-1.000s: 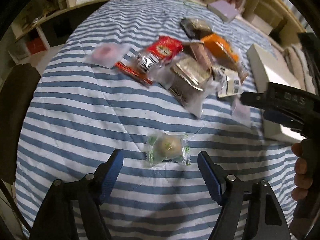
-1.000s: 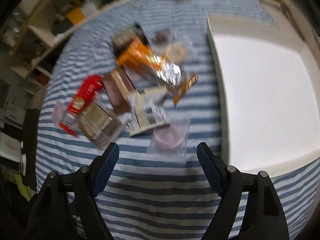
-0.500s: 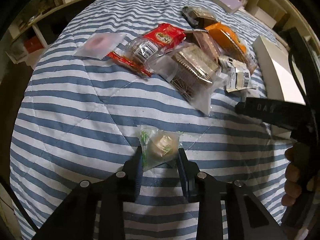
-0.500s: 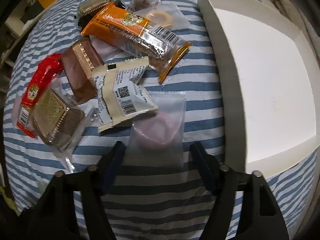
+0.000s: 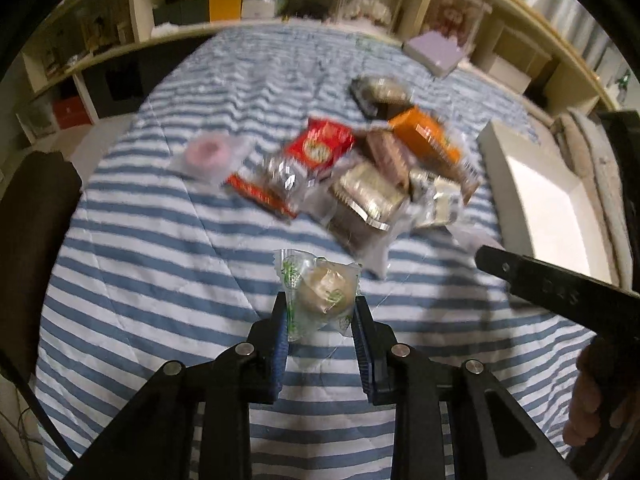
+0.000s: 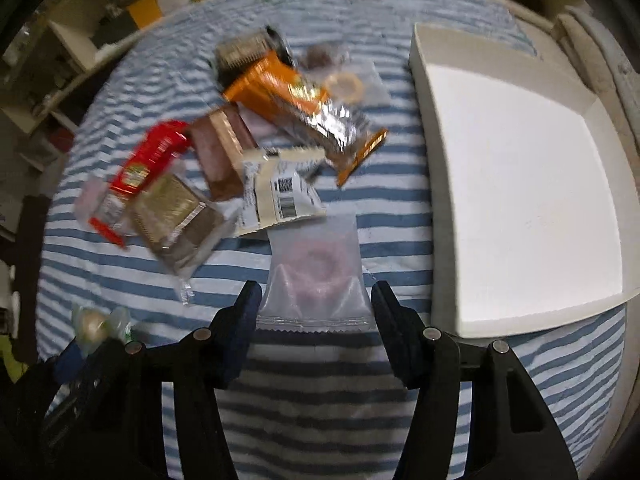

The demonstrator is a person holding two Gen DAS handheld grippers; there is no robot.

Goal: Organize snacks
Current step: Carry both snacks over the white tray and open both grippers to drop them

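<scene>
My left gripper (image 5: 321,312) is shut on a round pale pastry in a clear wrapper with green print (image 5: 320,290) and holds it above the striped bedspread. My right gripper (image 6: 316,304) is shut on a clear packet with a pink ring-shaped snack (image 6: 316,276), lifted off the bed. A pile of snacks lies beyond: an orange packet (image 6: 296,100), a red packet (image 6: 148,156), a cream packet with a barcode (image 6: 280,190) and a brown tray pack (image 6: 176,212). A white empty box (image 6: 520,200) stands to the right. The left gripper's pastry also shows in the right wrist view (image 6: 94,322).
Another pink ring snack in a clear packet (image 5: 208,154) lies left of the pile. A lilac box (image 5: 436,50) sits at the bed's far edge. Shelves (image 5: 100,40) line the wall behind. The right gripper's body (image 5: 560,292) crosses the left wrist view.
Both grippers have risen from the bed with their snacks: the left with the wrapped pastry, the right closed tighter on the clear pink-ring packet. A second ago both were open.
</scene>
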